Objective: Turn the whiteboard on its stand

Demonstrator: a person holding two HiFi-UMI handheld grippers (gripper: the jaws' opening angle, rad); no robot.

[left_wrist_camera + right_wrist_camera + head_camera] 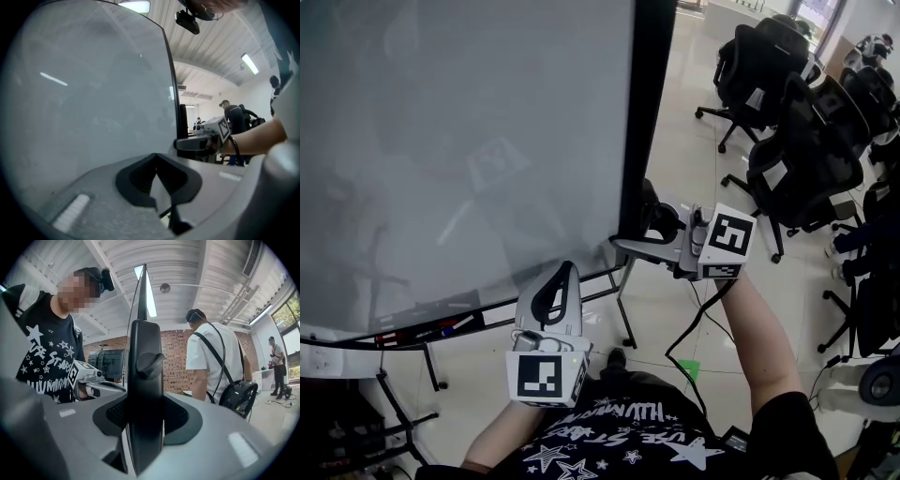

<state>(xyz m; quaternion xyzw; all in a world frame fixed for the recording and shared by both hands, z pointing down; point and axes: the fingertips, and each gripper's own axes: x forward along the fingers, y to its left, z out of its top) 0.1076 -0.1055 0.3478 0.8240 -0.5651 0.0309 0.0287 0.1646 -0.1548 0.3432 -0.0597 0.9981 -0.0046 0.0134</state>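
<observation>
1. right gripper (146,416) jaws clamped on black side post (140,338) of whiteboard (459,141).
2. left gripper (157,174) jaw tips look closed together, nothing seen between; hard to tell if touching the board's lower edge.
3. whiteboard upright on its stand, just ahead of the person; office chairs (787,159) at right.

- Large flat whiteboard panel (459,141): pale grey-white, glossy, with faint smudged reflections.
- Its upright frame post (649,112): plain black.
- My right gripper (630,246): light grey shell, black pads, cube with black-and-white square markers.
- My left gripper (565,272): same grey shell, black pads and marker pattern.
- Mesh swivel office chairs (787,150): black.
- Smooth tiled floor (675,309): cream, shiny.
- My short-sleeved T-shirt (619,431): black, with white stars and lettering.
- Back brick wall (173,362): red-brown.
</observation>
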